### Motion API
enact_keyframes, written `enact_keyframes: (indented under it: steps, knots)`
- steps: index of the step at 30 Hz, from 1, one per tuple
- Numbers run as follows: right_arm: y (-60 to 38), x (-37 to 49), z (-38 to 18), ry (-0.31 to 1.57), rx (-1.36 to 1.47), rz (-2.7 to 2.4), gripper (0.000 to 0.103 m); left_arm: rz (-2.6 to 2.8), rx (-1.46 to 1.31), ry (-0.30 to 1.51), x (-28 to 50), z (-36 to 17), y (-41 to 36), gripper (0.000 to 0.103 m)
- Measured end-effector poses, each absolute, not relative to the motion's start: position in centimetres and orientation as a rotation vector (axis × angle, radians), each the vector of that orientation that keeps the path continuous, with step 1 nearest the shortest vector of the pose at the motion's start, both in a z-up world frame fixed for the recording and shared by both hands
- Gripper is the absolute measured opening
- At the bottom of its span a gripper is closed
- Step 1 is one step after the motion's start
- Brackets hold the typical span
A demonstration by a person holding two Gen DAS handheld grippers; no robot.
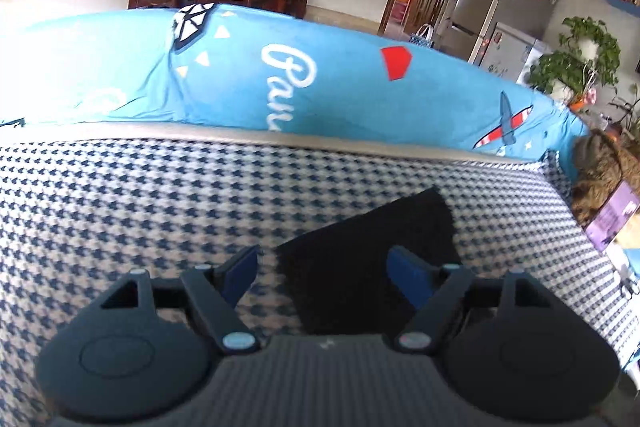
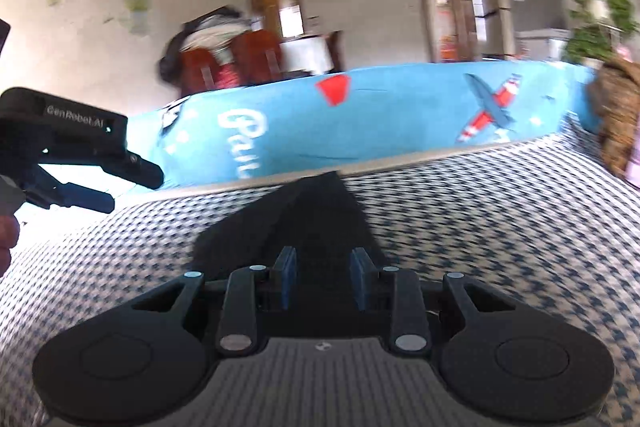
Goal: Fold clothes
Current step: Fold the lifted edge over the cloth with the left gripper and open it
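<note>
Right wrist view: your left gripper (image 2: 90,193), marked "GenRobot.AI", has fingers spread; right gripper (image 2: 323,277) fingers parted, black garment (image 2: 320,215) beyond them, unpinched.

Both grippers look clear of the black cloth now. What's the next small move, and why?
Probably lift the right gripper back and off: the folded black garment lies flat on the houndstooth sofa seat, nothing pinched between its parted fingers, and the left gripper is open and off it.

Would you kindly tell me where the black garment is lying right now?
The black garment lies flat on the houndstooth cover, just ahead of both grippers in each wrist view, short of the blue blanket behind it.
</note>
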State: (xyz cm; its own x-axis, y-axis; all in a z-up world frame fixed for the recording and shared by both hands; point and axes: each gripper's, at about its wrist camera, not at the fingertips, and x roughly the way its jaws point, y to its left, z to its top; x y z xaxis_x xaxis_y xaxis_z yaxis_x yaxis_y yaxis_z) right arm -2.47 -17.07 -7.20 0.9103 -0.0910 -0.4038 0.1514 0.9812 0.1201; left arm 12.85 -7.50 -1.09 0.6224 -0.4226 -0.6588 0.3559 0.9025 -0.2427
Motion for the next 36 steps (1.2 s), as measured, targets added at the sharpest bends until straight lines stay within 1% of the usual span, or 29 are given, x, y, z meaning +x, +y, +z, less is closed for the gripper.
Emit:
enact_keyframes:
  steps: [5, 11, 21, 26, 30, 34, 36]
  knots:
    - [-16.6, -0.9, -7.5, 0.474, 0.138, -0.012, 0.029, -0.422, -0.121, 0.819, 14.1, -2.8, -5.7, 0.075]
    - [-17.0, 0.9, -8.7, 0.57, 0.079, 0.126, 0.029, -0.41, -0.122, 0.874, 16.0, -5.8, -6.4, 0.076]
    - [-14.5, 1.3, -9.7, 0.581, 0.004, 0.254, 0.029, -0.378, -0.153, 0.999, 19.7, -10.4, -9.0, 0.076]
    - [-13.4, 1.9, -11.1, 0.633, -0.009, 0.282, 0.029, -0.366, -0.108, 0.964, 20.6, -11.1, -9.6, 0.08]
    - [-13.0, 2.2, -12.7, 0.732, -0.02, 0.258, 0.03, -0.338, -0.044, 0.931, 20.8, -11.5, -10.7, 0.081]
    - [-13.4, 1.8, -12.7, 0.744, -0.023, 0.261, 0.029, -0.328, 0.014, 0.904, 20.7, -11.8, -11.6, 0.086]
    - [-13.8, 1.8, -12.7, 0.759, -0.006, 0.262, 0.029, -0.324, 0.005, 0.901, 21.0, -11.8, -11.5, 0.087]
